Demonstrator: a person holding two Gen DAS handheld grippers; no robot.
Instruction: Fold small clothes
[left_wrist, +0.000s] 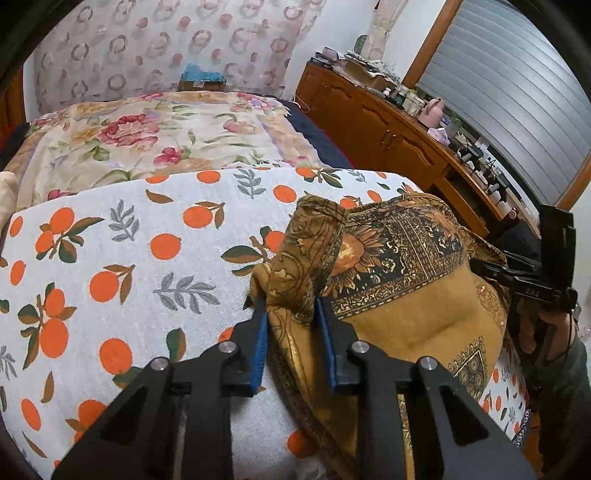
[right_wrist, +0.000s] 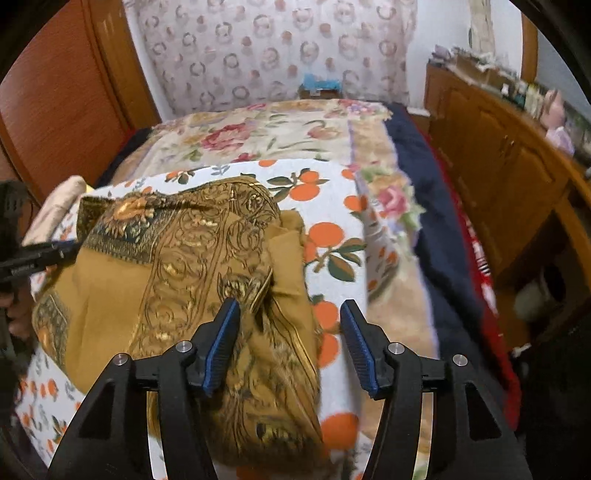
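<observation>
A mustard-brown patterned garment (left_wrist: 402, 295) lies bunched on a white cloth with orange fruit print (left_wrist: 122, 258). My left gripper (left_wrist: 290, 310) has its blue pads on either side of a raised fold at the garment's left edge, part closed around it. In the right wrist view the same garment (right_wrist: 192, 258) lies on the orange-print cloth (right_wrist: 332, 240). My right gripper (right_wrist: 290, 310) is open above the garment's right edge, holding nothing. The right gripper also shows at the right edge of the left wrist view (left_wrist: 535, 284).
The cloth covers a bed with a floral blanket (left_wrist: 147, 136) and a dark blue cover (right_wrist: 436, 221). A wooden cabinet (left_wrist: 388, 125) with clutter on top runs along the right. A wooden headboard (right_wrist: 66, 92) stands at the left.
</observation>
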